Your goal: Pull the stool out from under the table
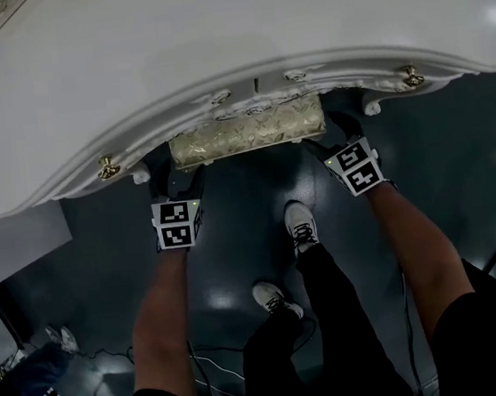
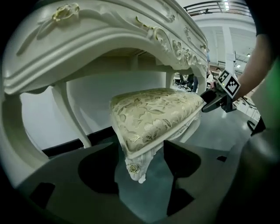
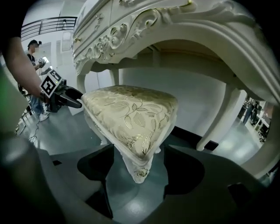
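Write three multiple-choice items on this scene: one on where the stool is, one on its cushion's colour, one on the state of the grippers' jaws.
1. Where is the stool?
A. tucked under the table
B. on top of the table
C. tipped over on the floor

2. What colour is the cushion?
A. plain red
B. pale gold with leaves
C. black

3. How do the jaws of the left gripper and right gripper stand?
A. both shut
B. one open, one shut
C. both open round a stool corner

Key: 1 A, only the seat's front edge shows past the tabletop in the head view. 2 B, both gripper views show it. 3 C, each gripper view shows jaws apart, clear of the corner.
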